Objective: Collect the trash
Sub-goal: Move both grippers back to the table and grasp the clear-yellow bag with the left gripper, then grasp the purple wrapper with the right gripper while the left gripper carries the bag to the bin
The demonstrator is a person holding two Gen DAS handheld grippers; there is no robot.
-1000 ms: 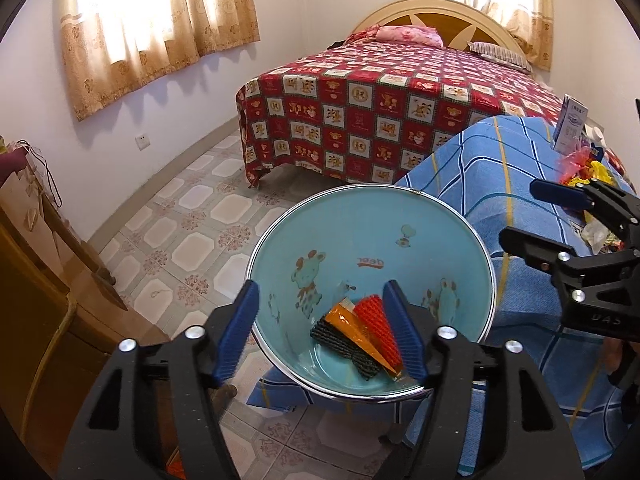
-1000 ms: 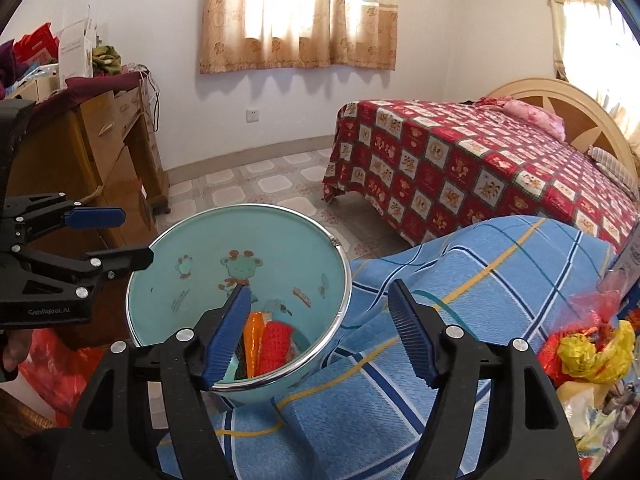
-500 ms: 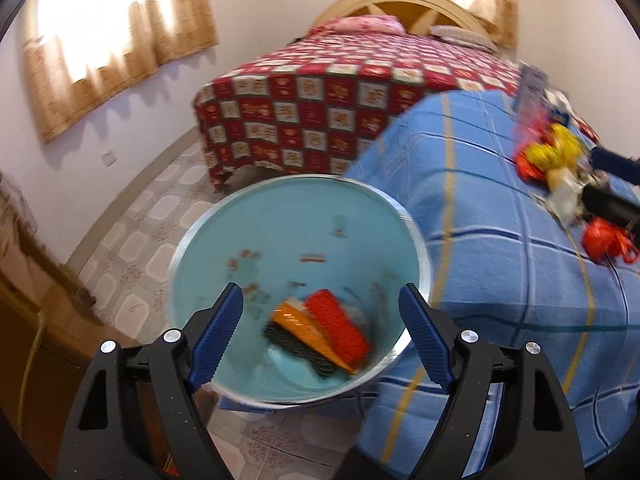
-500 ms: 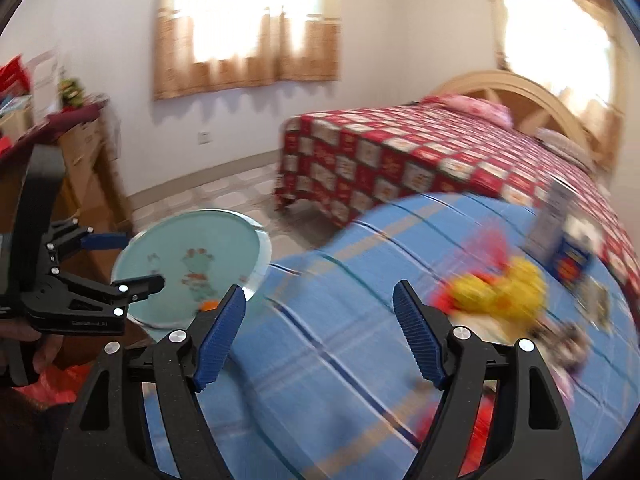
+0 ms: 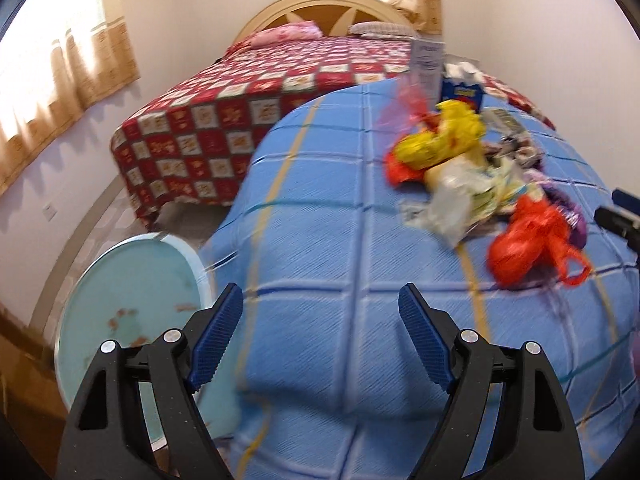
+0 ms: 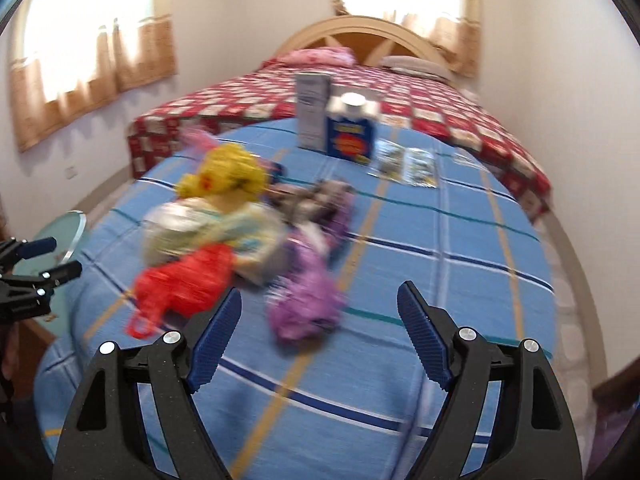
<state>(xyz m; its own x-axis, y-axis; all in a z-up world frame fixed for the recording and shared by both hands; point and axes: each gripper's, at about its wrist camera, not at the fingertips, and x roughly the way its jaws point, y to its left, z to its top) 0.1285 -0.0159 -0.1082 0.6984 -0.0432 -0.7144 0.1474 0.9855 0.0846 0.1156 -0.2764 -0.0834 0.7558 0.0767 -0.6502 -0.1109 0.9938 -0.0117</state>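
A: Status on trash?
B: Mostly undone. Pile (image 6: 224,236) on blue cover (image 6: 400,280), well apart from bin (image 5: 128,320). Bin at 8 o'clock of left gripper (image 5: 320,336), inside not readable here.
A: Grippers?
B: Left spread wide, empty. Right gripper (image 6: 320,336) jaws just opened further, nothing between. Purple bag (image 6: 308,300) at 12, red bag (image 6: 184,280) at 10.
A: Left to do?
B: Likely whole pile.

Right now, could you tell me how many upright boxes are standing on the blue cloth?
2: a tall grey box at the far edge, and a blue box just right of it. The trash heap might hide others.
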